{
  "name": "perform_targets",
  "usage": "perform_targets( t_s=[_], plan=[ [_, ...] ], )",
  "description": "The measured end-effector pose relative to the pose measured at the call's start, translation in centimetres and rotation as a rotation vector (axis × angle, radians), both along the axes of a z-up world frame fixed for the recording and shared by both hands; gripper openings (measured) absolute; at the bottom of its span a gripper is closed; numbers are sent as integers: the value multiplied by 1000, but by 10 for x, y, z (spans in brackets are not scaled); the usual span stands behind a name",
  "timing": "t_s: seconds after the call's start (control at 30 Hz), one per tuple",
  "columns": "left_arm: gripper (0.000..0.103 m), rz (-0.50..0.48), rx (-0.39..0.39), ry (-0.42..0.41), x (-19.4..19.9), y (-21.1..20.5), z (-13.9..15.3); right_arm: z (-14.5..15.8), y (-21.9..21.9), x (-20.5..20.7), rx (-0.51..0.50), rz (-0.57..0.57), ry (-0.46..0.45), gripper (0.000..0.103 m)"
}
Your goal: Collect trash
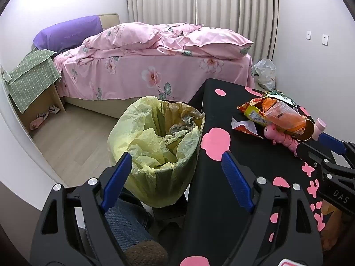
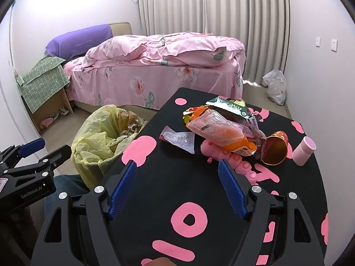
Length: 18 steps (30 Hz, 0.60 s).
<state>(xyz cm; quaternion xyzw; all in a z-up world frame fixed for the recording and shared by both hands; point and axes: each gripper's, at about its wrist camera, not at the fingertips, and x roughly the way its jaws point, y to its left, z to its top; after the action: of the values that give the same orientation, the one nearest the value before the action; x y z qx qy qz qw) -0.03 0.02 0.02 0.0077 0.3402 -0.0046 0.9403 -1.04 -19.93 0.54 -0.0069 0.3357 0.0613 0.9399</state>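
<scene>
A heap of snack wrappers (image 2: 224, 128) lies on the black table with pink shapes (image 2: 177, 190), also seen as wrappers (image 1: 277, 115) from the left. Beside it lie a clear flat wrapper (image 2: 179, 140), a tipped gold-lined paper cup (image 2: 275, 149), a pink toy caterpillar (image 2: 233, 159) and a pink cylinder (image 2: 304, 148). A bin lined with a yellow bag (image 1: 159, 146) stands left of the table, bin (image 2: 104, 139). My left gripper (image 1: 177, 166) is open above the bin's near rim and table edge. My right gripper (image 2: 177, 173) is open over the table, short of the wrappers, holding nothing.
A bed with pink floral bedding (image 1: 155, 59) fills the back of the room. A nightstand under a green cloth (image 1: 33, 75) stands at the left wall. A white plastic bag (image 1: 265, 73) lies on the floor near the curtain. A person's jeans-clad leg (image 1: 124, 221) is below the left gripper.
</scene>
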Motion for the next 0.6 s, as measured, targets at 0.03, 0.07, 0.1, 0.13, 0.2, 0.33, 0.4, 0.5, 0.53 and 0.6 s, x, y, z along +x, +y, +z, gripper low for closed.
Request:
perform_targets(
  t_s=[0.03,0.07,0.1,0.13,0.2,0.33,0.4,0.5,0.53,0.6],
  plan=[
    [79,-1,0,0,0,0,0,0,0,0,0,0,-1,72],
    [79,-2,0,0,0,0,0,0,-1,0,-1,0,-5,72],
    [79,-2,0,1,0,0,0,0,-1,0,1,0,-4,72],
    [79,-3,1,2,0,0,0,-1,-1,0,2,-1,-2,72],
    [79,-4,3,3,1,0,0,0,-2,-1,3,-1,-11,72],
    [79,-2,1,-3,0,0,0,0,-1,-2,2,-4,-12,72],
    [79,-2,0,-5,0,0,0,6,-1,-8,2,-6,-15,72],
    [79,0,-1,-9,1,1,0,6,-3,-5,6,-8,-17,72],
    [79,1,-1,-10,1,1,1,5,-3,-4,7,-9,-18,72],
    [79,1,-1,-15,1,1,1,3,-5,-3,13,-13,-22,72]
  ],
)
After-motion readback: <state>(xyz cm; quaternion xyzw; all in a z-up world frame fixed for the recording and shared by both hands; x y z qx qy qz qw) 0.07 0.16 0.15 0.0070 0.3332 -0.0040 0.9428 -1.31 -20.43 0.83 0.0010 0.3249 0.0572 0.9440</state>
